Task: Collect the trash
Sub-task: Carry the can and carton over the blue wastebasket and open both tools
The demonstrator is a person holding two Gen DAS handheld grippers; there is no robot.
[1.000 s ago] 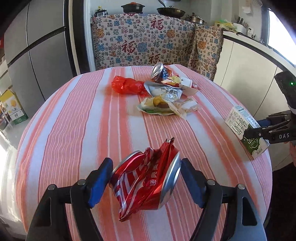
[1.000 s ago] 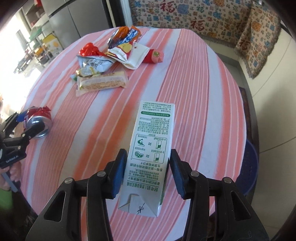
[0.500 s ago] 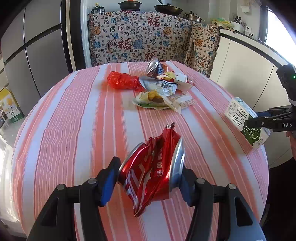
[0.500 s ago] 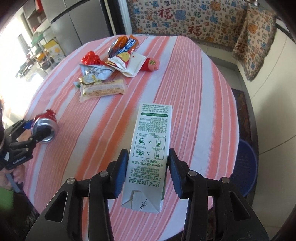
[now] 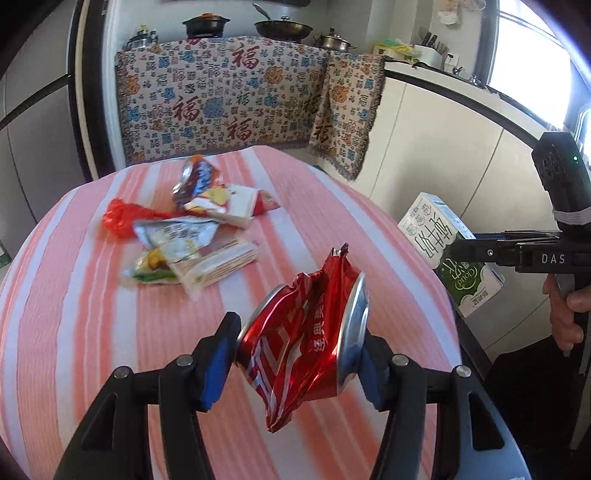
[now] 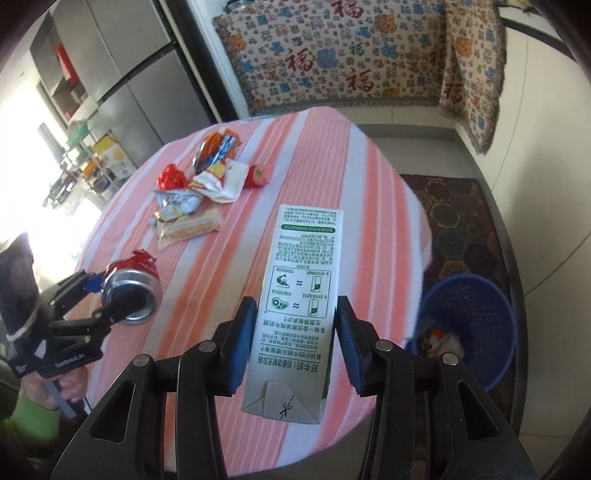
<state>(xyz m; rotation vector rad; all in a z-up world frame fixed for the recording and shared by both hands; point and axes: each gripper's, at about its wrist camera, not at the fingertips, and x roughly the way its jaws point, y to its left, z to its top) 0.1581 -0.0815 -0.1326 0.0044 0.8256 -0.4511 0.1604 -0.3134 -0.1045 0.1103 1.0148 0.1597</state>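
Where the fisheye rim darkens each view, the gripper bodies are cut off at the lower edge, and motion blur softens the striped tablecloth. Left gripper: blue pads pressed on both ends of a crushed red can, held clear above the cloth. Right gripper: pads clamped on the sides of a green-and-white milk carton, which hides the table edge behind it. Remaining trash: a pile of snack wrappers and a red plastic scrap near the table's far side, their print too blurred to read. Blue bin: on the floor beside the table, partly hidden by the right gripper, contents indistinct. Patterned drape: behind the table, with pots above.
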